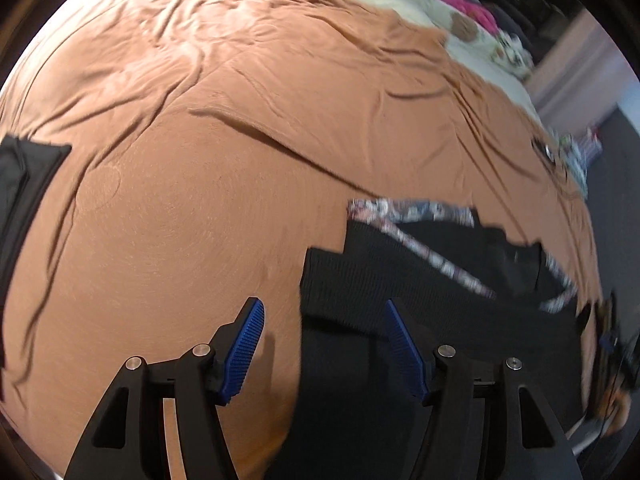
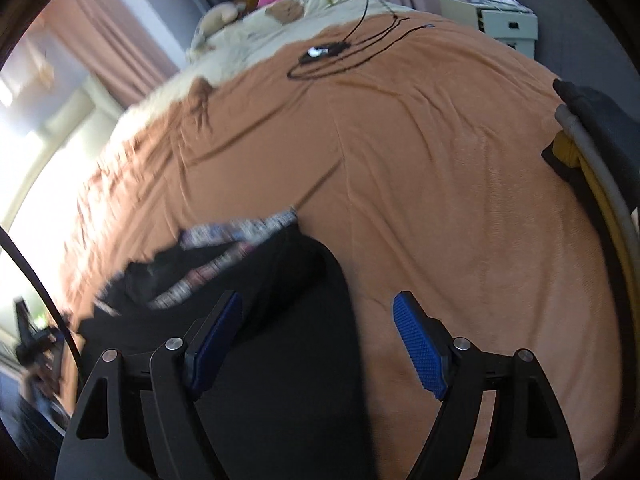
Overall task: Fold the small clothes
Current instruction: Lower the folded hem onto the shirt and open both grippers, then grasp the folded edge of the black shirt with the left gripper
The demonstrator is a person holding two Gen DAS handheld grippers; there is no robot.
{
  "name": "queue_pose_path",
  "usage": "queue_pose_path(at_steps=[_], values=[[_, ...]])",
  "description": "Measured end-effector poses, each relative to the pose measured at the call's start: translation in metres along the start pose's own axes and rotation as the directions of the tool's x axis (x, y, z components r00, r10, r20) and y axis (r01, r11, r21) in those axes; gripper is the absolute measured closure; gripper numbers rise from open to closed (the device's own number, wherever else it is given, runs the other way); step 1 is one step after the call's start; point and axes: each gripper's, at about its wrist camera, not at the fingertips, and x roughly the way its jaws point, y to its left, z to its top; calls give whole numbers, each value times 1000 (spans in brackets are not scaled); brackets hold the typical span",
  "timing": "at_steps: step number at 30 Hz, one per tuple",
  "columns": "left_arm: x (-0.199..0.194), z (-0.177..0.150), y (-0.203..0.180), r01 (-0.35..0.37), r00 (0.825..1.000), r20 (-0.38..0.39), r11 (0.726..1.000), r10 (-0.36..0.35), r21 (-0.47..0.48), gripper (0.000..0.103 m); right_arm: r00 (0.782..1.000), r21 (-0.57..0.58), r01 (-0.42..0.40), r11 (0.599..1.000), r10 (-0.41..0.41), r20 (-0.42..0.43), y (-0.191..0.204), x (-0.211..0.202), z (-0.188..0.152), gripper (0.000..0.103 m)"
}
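Note:
A black ribbed garment [image 1: 360,288] with a patterned white-and-pink trim [image 1: 404,210] lies on the brown bed cover [image 1: 208,184]. In the left wrist view my left gripper [image 1: 322,318] is open over the garment's left edge, its blue pads apart and pressing on nothing. In the right wrist view the same garment [image 2: 288,320] and its trim [image 2: 240,226] lie at lower left. My right gripper [image 2: 320,312] stands open above the garment's right edge, one finger over the black cloth, the other over bare cover [image 2: 460,200].
Another dark garment [image 1: 24,184] lies at the cover's left edge. A pile of dark, yellow and grey clothes [image 2: 588,136] sits at the right. A small device with black cables [image 2: 324,50] rests farther back. Cream bedding with plush toys and pink cloth [image 2: 280,4] is beyond.

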Motion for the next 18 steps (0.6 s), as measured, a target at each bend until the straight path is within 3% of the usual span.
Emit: queue_pose_path(at_steps=[4, 7, 13, 18], values=[[5, -6, 1, -40, 998, -54, 996, 44, 75, 39, 999, -62, 30, 998, -32, -41, 5, 1, 4, 26], [12, -11, 4, -131, 987, -78, 982, 143, 135, 39, 995, -141, 63, 988, -73, -70, 14, 11, 7, 26], [35, -14, 4, -147, 975, -138, 971, 175, 190, 39, 985, -245, 87, 966, -120, -125, 28, 42, 5, 26], [55, -4, -2, -170, 970, -136, 963, 201, 209, 39, 978, -270, 87, 959, -133, -158, 31, 70, 7, 26]])
